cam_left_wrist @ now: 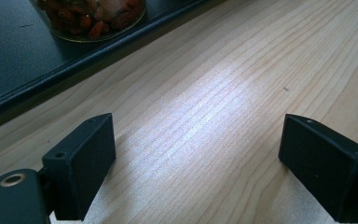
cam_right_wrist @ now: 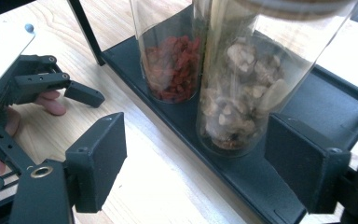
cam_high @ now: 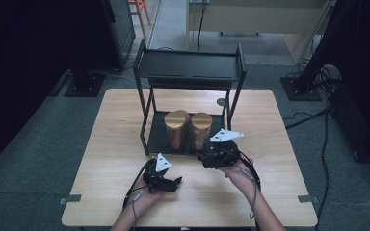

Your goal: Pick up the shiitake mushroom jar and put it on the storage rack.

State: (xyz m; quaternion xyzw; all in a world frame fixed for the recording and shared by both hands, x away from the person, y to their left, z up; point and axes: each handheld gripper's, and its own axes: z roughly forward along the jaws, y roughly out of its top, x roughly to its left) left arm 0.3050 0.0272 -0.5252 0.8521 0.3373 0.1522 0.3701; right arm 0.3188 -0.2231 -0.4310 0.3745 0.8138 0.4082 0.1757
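The right claw (cam_right_wrist: 193, 163) stands wide, jaws apart and empty, facing the walnut jar (cam_right_wrist: 247, 88) at its twelve o'clock; that jar stands upright on the bottom tray of the black rack (cam_high: 160, 139), touching or almost touching the jar of red berries (cam_right_wrist: 172, 60) at its nine o'clock. The left claw (cam_left_wrist: 196, 163) is also wide and empty, hovering over bare worktop (cam_left_wrist: 223, 93) near the tray's front edge. The likely trouble: with the jars so close, the left-hand jaw has little room to slip between them and could shove the berry jar or tip either one. Smooth glass may also slide in the grip, and a lift too high could strike the upper shelf (cam_high: 190, 65).
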